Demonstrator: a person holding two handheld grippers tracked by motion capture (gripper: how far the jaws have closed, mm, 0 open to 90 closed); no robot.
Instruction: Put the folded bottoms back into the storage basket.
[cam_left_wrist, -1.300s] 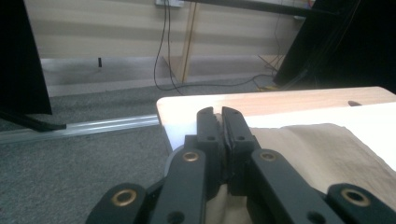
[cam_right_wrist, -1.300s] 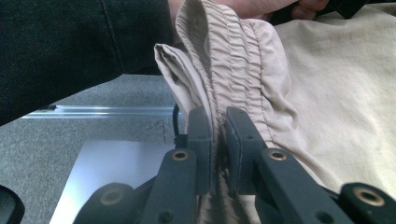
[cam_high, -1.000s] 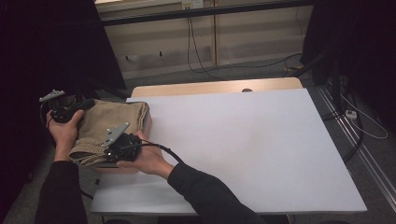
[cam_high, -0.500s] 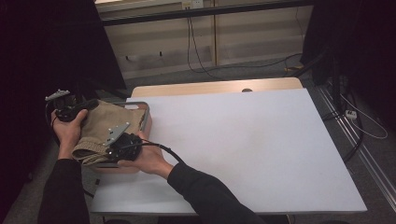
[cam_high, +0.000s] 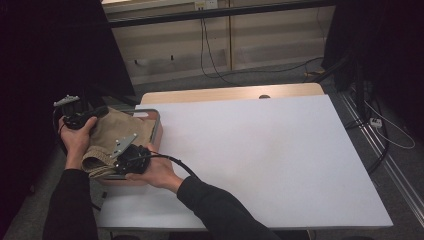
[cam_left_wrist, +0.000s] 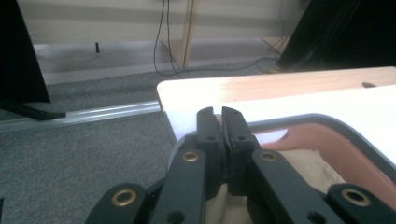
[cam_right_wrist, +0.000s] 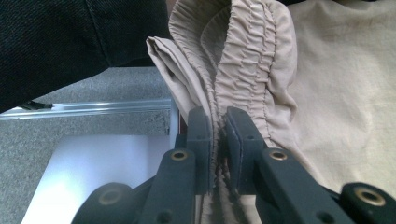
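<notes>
A tan garment (cam_high: 114, 134) with an elastic waistband lies bunched in a reddish tray (cam_high: 158, 124) at the table's left edge. My left gripper (cam_high: 101, 111) is at the garment's far left side, jaws shut with a sliver of tan cloth pinched between them. In the left gripper view the left gripper (cam_left_wrist: 219, 117) points over the tray's grey rim (cam_left_wrist: 327, 122), with cloth (cam_left_wrist: 308, 163) below. My right gripper (cam_high: 114, 162) holds the near edge. In the right gripper view the right gripper (cam_right_wrist: 218, 122) is shut on the gathered waistband of the garment (cam_right_wrist: 327, 93).
The white table top (cam_high: 260, 150) stretches to the right of the tray, with a bare wooden strip (cam_high: 225, 93) along its far edge. Grey carpet (cam_left_wrist: 84, 140) and cables lie beyond. A dark sleeve (cam_right_wrist: 70, 37) is close by the waistband.
The garment has drawn in a little toward the left, uncovering the tray's right rim. Both hands have stayed almost where they were, still gripping the cloth.
</notes>
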